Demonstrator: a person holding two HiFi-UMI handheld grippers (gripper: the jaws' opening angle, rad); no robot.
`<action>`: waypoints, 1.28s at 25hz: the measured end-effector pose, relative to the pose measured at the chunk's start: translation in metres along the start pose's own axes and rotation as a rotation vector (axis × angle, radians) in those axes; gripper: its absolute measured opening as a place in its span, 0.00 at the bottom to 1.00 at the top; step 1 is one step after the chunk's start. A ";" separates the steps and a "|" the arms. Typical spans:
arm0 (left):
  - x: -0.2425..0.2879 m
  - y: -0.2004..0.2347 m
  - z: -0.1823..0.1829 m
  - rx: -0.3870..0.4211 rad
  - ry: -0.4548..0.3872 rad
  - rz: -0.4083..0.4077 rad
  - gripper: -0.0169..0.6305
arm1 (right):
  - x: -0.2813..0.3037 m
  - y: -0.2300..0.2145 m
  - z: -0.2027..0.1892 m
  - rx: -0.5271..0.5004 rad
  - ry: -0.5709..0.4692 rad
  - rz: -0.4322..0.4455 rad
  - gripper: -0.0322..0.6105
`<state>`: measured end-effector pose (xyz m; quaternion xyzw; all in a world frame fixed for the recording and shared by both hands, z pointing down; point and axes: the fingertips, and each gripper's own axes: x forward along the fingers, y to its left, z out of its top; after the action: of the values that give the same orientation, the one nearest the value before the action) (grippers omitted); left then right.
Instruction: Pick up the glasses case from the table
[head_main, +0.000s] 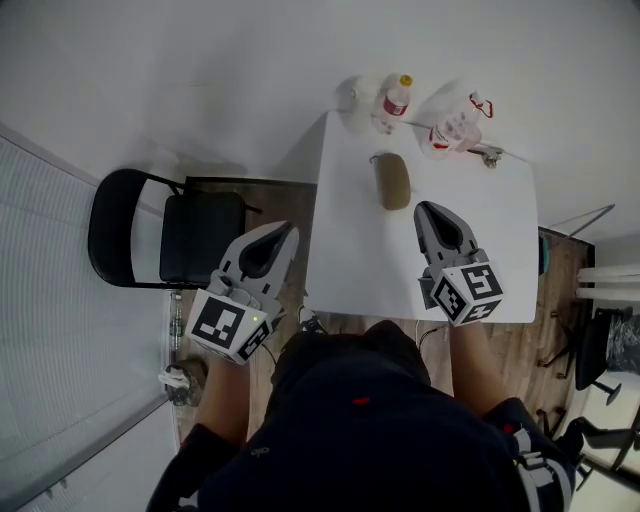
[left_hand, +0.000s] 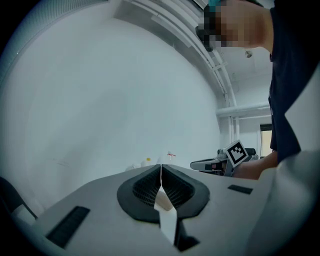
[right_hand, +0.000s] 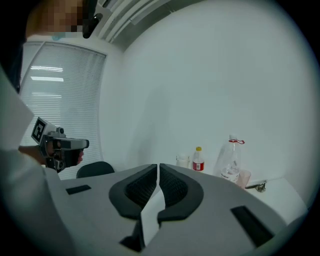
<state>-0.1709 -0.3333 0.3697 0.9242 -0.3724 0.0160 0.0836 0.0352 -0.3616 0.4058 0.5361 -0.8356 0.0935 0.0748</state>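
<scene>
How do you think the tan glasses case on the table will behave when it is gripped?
The glasses case keeps a rounded oblong shape, so it is probably stiff. It lies flat on the table, so tipping seems unlikely. Its curved sides might prove slippery.

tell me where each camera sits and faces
Head view: on the person's head, looking steeply down at the white table with the glasses case; shows the left gripper, right gripper and torso.
Left gripper view: on the left gripper, facing a white wall along its shut jaws; the right gripper and the person's arm show at right.
Right gripper view: on the right gripper, facing the table's far end along its shut jaws; the left gripper shows at left.
Shared: head and right gripper views show the red-label bottle and black chair.
</scene>
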 end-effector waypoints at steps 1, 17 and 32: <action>0.002 0.004 -0.002 -0.006 0.004 -0.005 0.06 | 0.004 -0.003 -0.002 -0.001 0.011 -0.012 0.09; 0.032 0.002 -0.051 -0.070 0.116 0.086 0.06 | 0.124 -0.117 -0.154 0.101 0.359 -0.174 0.57; 0.033 0.018 -0.082 -0.134 0.178 0.139 0.06 | 0.194 -0.147 -0.255 0.069 0.649 -0.283 0.71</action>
<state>-0.1570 -0.3550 0.4564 0.8835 -0.4267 0.0789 0.1767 0.0952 -0.5327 0.7084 0.5913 -0.6821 0.2756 0.3304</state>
